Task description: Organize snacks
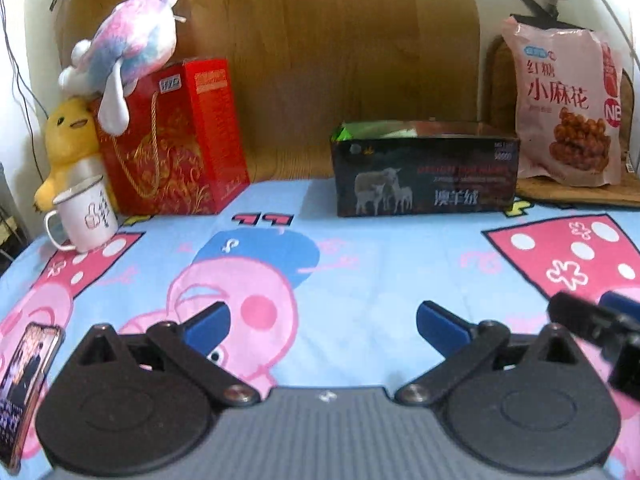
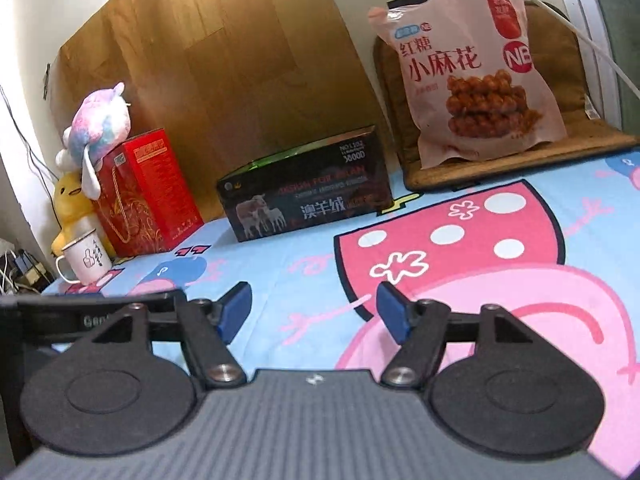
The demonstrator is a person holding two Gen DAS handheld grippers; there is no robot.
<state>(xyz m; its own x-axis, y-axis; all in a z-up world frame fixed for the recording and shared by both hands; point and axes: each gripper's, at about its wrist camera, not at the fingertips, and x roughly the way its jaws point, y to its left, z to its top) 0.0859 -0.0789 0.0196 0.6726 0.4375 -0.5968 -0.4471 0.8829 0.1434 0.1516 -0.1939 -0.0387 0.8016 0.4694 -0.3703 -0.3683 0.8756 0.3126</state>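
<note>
Your left gripper hangs over the cartoon sheet with its blue fingers spread wide and nothing between them. Your right gripper is the same, fingers apart and empty, low over the sheet. Straight ahead of the left fingers, well beyond the tips, sits the dark sheep-print box, top open. The pink snack bag stands upright ahead and to the right of both finger pairs, propped on a brown mat against the wall. Far ahead to the left of your fingers: a red gift box with a pastel plush on top, a yellow duck plush and a white mug. A phone lies left of your left fingers.
</note>
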